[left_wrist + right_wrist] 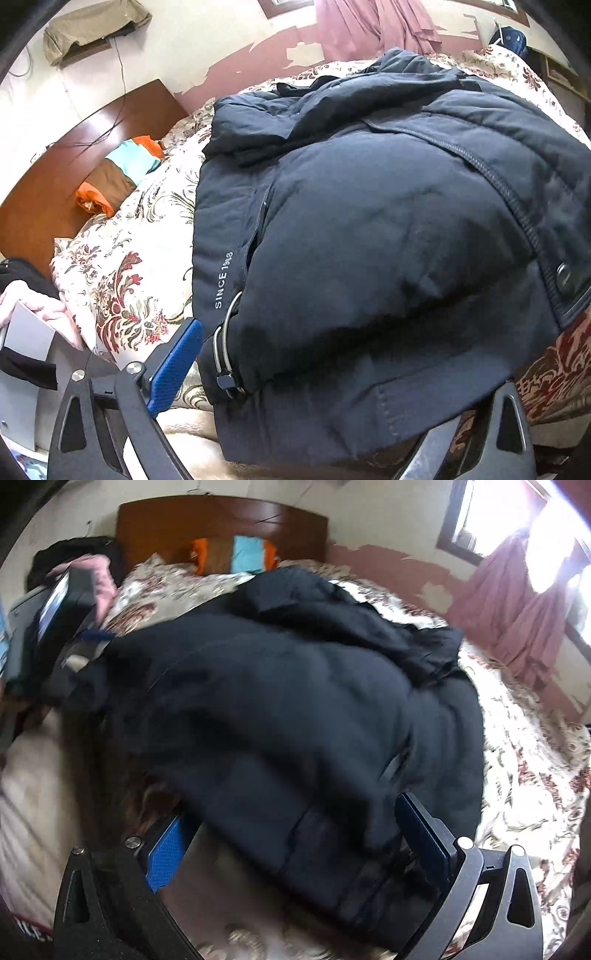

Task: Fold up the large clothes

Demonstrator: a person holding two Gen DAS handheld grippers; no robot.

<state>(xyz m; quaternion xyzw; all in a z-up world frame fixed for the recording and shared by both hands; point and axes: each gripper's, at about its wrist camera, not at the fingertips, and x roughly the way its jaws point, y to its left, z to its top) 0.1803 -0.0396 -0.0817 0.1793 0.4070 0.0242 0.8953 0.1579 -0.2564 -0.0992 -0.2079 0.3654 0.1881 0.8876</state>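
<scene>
A dark navy padded jacket (369, 229) lies bunched on a bed with a floral cover (129, 266). "SINCE 1998" is printed on its left side, with a metal ring and cord just below. My left gripper (332, 373) stands wide at the jacket's near hem. Its blue left pad (173, 369) sits just beside the cloth, and the right finger is partly under the hem. In the blurred right wrist view, the jacket (277, 709) fills the middle. My right gripper (291, 812) is open, its two blue pads astride the near hem without pressing it.
A wooden headboard (221, 524) and an orange, brown and light-blue pillow (236, 554) are at the bed's far end. Pink curtains (517, 602) hang by a bright window on the right. A pink sleeve (37, 306) shows at the left edge.
</scene>
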